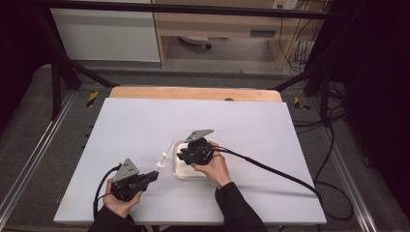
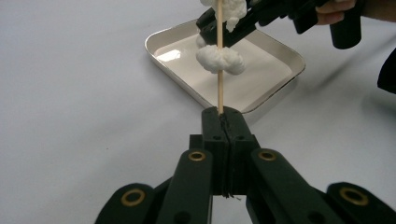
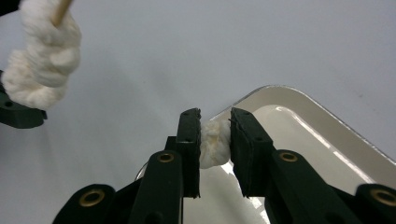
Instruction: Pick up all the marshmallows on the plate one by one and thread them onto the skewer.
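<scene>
Left hand-held gripper [image 2: 223, 122] clamps skewer [image 2: 219, 70] base; right hand-held gripper [image 3: 215, 128] pinches white piece [image 3: 214, 144] above tray [image 3: 327, 122], beside skewer.

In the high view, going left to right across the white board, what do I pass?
Left gripper shut on a wooden skewer → white lumps threaded on the skewer → white tray → right gripper over the tray, its cable trailing off to the right.

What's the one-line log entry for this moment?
left claw: shut on skewer | right claw: shut on white piece | tray: on table, beneath right claw
</scene>
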Demonstrator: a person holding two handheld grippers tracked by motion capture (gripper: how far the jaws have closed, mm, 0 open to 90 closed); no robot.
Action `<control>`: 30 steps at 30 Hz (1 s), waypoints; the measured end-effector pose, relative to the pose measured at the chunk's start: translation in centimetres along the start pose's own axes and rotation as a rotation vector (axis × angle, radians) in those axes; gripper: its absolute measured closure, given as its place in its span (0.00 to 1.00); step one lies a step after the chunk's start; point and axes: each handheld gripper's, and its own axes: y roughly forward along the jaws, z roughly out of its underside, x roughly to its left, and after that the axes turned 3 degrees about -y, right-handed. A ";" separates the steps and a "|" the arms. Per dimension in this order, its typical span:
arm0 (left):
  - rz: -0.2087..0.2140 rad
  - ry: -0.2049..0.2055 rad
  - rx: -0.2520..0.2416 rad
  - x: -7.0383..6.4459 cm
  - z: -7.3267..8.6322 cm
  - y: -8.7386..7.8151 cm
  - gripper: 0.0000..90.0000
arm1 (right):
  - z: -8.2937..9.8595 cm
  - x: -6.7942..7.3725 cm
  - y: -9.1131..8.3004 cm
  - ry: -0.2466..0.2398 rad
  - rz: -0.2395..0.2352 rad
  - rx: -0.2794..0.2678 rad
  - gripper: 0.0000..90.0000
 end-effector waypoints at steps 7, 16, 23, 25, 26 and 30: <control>0.008 0.008 0.000 -0.2 0.0 0.1 0.99 | -0.2 -0.4 -2.3 0.024 -0.022 -0.065 0.83; 0.024 0.044 0.007 -0.7 0.0 0.4 0.99 | -0.1 -1.2 -5.4 0.063 -0.056 -0.158 0.84; 0.040 0.062 -0.002 -1.1 0.0 0.3 0.99 | -1.0 -1.4 -8.0 0.079 -0.083 -0.237 0.84; 0.047 0.065 -0.006 -1.3 0.0 0.4 0.99 | -1.2 -1.5 -8.6 0.086 -0.095 -0.256 0.84; 0.049 0.068 -0.008 -1.3 0.0 0.4 0.99 | -1.3 -1.6 -8.8 0.090 -0.099 -0.263 0.84; 0.056 0.080 -0.010 -1.7 -0.1 0.5 0.99 | -1.6 -1.7 -9.4 0.111 -0.126 -0.289 0.85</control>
